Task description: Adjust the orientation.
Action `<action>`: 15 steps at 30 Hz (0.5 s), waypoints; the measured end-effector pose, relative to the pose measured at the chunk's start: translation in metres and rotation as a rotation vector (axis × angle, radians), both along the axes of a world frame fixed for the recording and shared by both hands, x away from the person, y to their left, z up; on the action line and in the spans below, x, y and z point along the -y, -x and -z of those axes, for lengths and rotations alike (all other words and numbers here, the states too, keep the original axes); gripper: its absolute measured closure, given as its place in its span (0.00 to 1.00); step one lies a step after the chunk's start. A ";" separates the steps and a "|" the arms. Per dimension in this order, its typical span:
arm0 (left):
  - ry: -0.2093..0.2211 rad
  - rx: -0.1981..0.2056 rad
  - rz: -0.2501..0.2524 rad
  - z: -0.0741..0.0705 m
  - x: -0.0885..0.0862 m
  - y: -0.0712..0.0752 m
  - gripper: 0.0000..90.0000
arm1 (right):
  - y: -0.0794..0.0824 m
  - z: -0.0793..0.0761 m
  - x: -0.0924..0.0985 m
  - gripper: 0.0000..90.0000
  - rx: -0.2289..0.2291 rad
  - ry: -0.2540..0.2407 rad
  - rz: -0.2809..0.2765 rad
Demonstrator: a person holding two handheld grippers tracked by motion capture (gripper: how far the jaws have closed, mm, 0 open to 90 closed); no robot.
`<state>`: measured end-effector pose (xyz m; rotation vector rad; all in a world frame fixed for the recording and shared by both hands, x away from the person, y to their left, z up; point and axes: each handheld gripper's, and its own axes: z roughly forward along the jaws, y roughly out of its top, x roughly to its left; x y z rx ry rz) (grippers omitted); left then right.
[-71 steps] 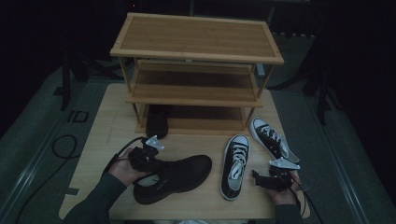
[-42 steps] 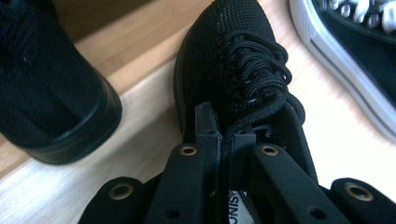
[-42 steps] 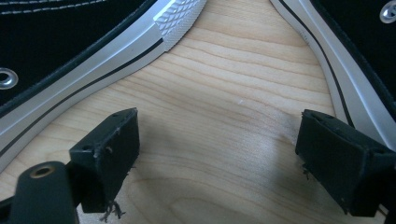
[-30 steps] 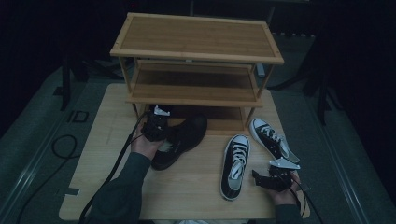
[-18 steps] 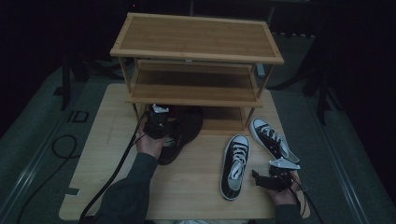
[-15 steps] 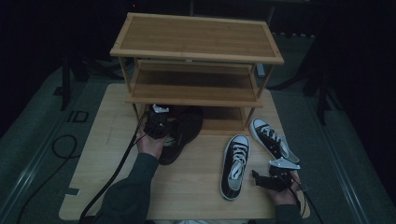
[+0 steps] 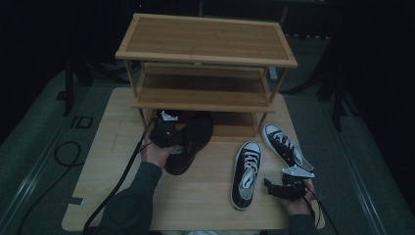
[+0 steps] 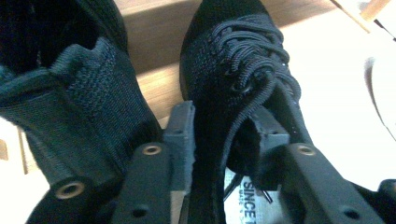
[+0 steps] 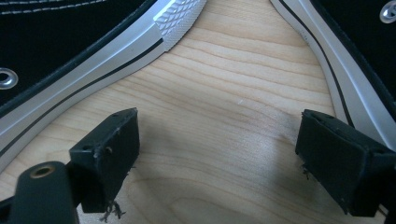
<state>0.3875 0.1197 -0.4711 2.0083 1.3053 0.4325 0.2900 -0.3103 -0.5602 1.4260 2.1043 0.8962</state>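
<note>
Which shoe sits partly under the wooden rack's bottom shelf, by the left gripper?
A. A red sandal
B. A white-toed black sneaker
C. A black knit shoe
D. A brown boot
C: the black knit shoe lies with its toe under the rack, the left gripper at its collar; both white-toed sneakers lie out on the table.

Bare table (image 7: 195,196) before rack (image 7: 205,49), shoes (image 7: 246,174) aside
</note>
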 end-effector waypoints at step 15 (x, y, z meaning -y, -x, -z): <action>0.049 0.107 0.073 -0.032 -0.029 0.042 0.77 | 0.000 0.000 0.000 0.15 0.000 0.000 0.000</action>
